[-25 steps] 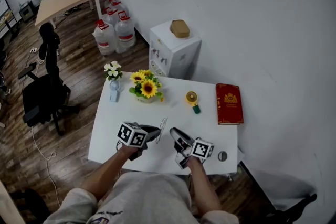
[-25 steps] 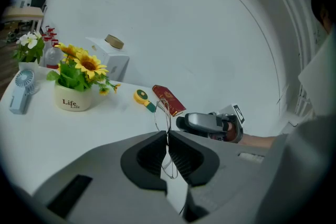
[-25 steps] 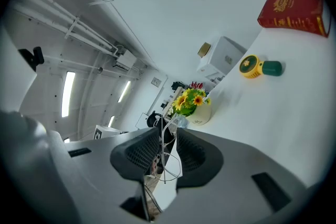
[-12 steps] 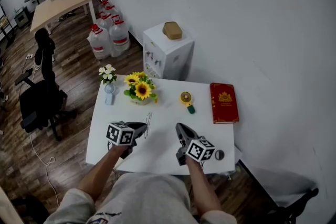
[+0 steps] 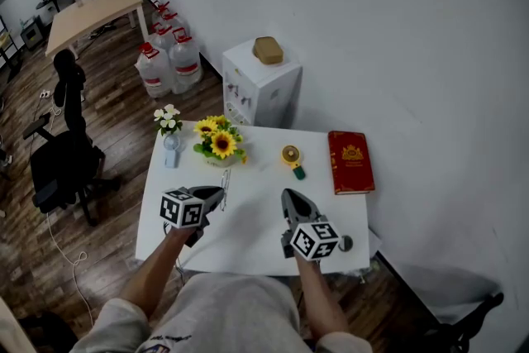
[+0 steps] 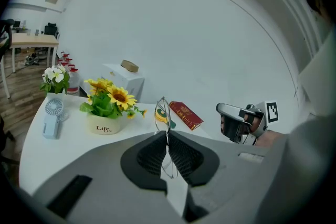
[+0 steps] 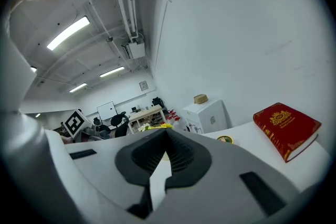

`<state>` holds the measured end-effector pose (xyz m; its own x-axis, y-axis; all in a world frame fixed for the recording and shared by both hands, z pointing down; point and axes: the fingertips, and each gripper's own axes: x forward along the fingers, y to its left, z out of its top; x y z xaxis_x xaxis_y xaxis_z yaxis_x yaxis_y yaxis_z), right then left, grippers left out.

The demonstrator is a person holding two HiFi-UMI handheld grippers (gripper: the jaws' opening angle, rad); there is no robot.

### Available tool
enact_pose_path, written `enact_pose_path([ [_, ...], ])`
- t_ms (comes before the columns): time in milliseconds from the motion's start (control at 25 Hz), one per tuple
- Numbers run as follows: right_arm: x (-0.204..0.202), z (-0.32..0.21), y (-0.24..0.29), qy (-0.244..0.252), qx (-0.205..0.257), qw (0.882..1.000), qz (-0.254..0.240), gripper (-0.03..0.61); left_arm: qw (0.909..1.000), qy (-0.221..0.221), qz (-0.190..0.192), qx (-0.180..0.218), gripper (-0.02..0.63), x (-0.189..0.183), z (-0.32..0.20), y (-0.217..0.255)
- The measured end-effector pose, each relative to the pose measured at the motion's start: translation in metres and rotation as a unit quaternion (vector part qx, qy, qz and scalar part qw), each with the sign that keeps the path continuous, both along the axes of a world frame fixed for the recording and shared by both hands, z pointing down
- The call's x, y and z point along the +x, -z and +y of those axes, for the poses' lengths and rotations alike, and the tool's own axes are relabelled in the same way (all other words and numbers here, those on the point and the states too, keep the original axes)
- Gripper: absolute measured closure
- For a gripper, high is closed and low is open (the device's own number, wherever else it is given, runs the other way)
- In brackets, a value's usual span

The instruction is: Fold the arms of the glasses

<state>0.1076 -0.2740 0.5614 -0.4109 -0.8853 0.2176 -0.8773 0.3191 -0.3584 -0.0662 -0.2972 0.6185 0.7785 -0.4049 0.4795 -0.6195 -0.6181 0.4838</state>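
The glasses (image 6: 162,113) are thin wire frames, pinched edge-on between the jaws of my left gripper (image 6: 167,135), which is shut on them. In the head view the glasses (image 5: 225,181) stick out past the left gripper (image 5: 217,194) above the white table's (image 5: 248,236) left half. My right gripper (image 5: 288,199) hovers over the right half, a short way from the glasses. Its jaws are shut with nothing between them, as the right gripper view (image 7: 167,131) confirms. The left gripper view also shows the right gripper (image 6: 234,121) off to the side.
A sunflower pot (image 5: 219,145), a small vase of white flowers (image 5: 169,128), a yellow round gadget (image 5: 291,156) and a red book (image 5: 350,162) stand along the table's far side. A small dark disc (image 5: 345,243) lies near the right edge. A white cabinet (image 5: 260,87) and water jugs (image 5: 169,58) stand behind.
The two grippers have drawn apart. The left one carried the glasses to the left. The right one rose and rolled, and now points out over the table.
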Motion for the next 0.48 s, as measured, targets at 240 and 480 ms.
enact_pose_path([
  [240,-0.0049,0.0052,0.0039,0.004,0.014,1.0,0.019,0.577,1.0,0.004,0.007,-0.002,0.598,-0.0023,0.0003,0.0004],
  [480,-0.0065,0.008,0.0018,0.001,0.016,0.999,0.029,0.577,0.9999,-0.001,0.014,-0.003,0.598,0.0026,0.0029,0.0014],
])
